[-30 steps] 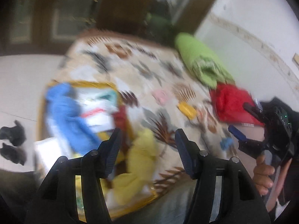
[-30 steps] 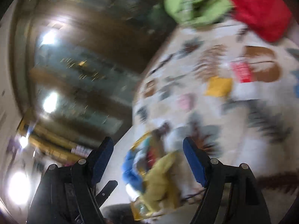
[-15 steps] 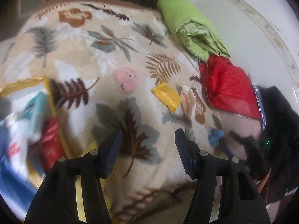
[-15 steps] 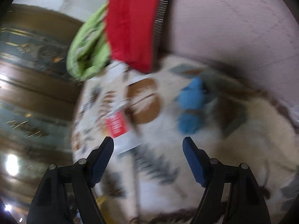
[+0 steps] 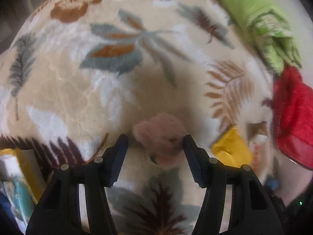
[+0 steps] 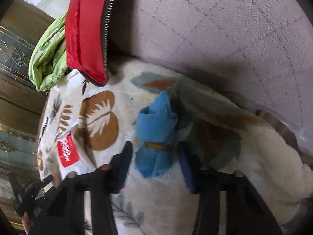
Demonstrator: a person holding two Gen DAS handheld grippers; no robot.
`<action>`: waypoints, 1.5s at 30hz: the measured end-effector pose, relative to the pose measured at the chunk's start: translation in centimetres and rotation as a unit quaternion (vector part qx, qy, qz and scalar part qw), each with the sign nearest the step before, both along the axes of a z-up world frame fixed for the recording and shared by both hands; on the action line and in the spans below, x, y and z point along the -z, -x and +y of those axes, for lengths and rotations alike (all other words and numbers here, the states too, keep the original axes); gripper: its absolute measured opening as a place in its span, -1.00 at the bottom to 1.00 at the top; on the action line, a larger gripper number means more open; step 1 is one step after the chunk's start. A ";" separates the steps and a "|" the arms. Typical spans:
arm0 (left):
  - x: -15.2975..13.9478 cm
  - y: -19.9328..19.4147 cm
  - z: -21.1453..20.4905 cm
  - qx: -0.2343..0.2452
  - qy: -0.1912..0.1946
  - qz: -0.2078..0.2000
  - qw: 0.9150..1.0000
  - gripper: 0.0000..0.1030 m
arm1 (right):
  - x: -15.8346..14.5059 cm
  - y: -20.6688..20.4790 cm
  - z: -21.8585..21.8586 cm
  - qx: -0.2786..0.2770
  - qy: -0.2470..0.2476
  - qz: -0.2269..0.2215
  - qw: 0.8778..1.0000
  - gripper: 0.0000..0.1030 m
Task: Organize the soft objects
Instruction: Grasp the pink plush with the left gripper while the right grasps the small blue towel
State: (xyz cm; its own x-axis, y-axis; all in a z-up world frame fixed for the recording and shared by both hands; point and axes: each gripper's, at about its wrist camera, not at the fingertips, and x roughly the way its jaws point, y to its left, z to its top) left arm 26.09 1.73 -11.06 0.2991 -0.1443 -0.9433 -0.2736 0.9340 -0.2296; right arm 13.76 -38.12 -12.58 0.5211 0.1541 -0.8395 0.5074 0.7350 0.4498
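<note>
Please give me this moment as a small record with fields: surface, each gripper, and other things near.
surface: leaf-print fleece blanket
left gripper: jaws wide, around pink plush pad
right gripper: jaws closing, blue cloth bundle between them
nearby: yellow packet, red zip pouch, green folded fabric, white packet with red label

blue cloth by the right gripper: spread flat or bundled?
Bundled. The blue cloth is rolled up and cinched by a tan band, lying on the leaf-print blanket.
</note>
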 end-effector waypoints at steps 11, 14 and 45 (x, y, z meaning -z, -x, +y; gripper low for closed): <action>-5.4 7.7 -0.6 0.047 0.104 -0.078 0.990 -0.46 | -5.2 3.2 4.6 -0.134 -0.111 -0.118 0.978 -0.50; -8.1 12.5 0.3 0.049 0.135 -0.103 0.984 -0.46 | -7.9 4.3 9.5 -0.216 -0.140 -0.143 0.956 -0.49; -5.3 20.5 23.0 -0.142 0.140 -0.117 0.973 -0.40 | -6.2 -0.5 43.6 -0.536 -0.101 -0.049 0.836 -0.39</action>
State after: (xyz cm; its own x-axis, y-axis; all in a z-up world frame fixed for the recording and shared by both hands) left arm 5.54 24.70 -5.75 0.5663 -0.2663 -0.7800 -0.4209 0.7202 -0.5515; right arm 14.26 5.53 -6.39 0.0560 0.7110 -0.7010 -0.4416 0.6473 0.6213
